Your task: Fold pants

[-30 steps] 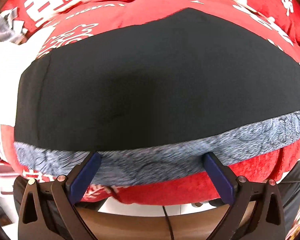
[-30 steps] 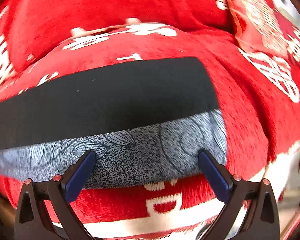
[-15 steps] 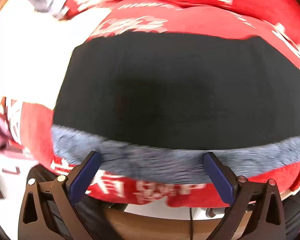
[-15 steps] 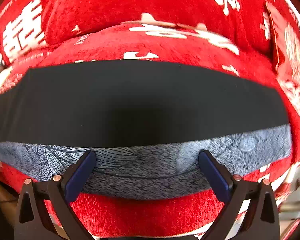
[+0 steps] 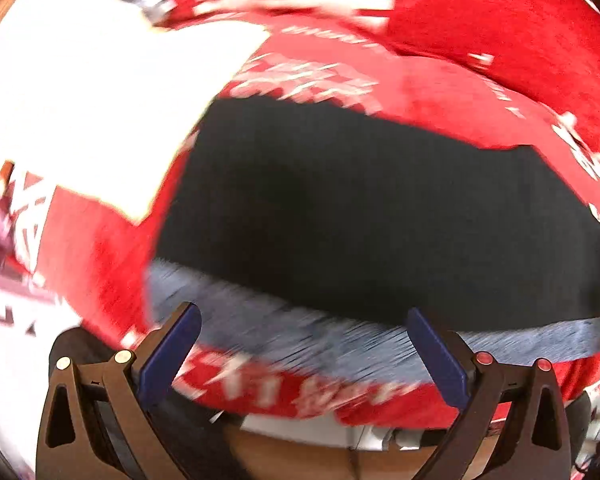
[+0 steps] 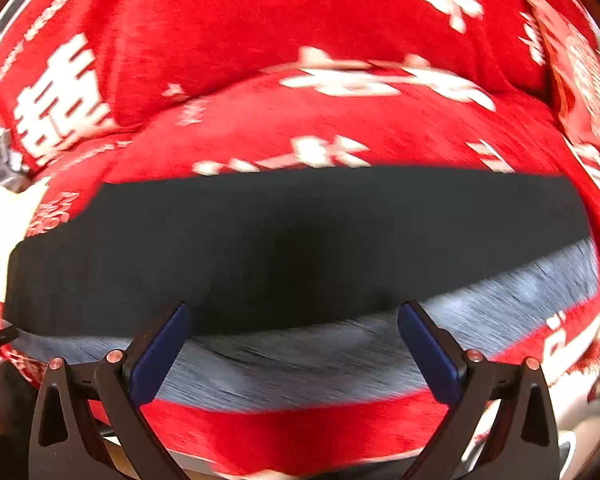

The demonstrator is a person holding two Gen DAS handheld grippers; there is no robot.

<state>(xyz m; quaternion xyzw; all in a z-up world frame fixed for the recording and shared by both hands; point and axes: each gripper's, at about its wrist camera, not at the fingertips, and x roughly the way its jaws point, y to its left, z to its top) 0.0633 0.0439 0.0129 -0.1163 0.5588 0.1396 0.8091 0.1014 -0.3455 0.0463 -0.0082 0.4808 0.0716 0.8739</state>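
Pants (image 5: 380,216), black with a grey band, are seen mid-frame in the left view on a red blanket (image 5: 440,92); left gripper (image 5: 304,332) is spread, empty. Right view: pants (image 6: 300,240) centred, right gripper (image 6: 294,332) likewise released.

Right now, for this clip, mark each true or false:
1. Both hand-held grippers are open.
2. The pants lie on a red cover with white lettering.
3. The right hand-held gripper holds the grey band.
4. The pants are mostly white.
1. True: the left hand-held gripper and the right hand-held gripper both have their jaws spread wide.
2. True: the pants lie flat on the red cover.
3. False: nothing is between its jaws; the grey band lies flat beyond them.
4. False: they are black with a grey patterned band.
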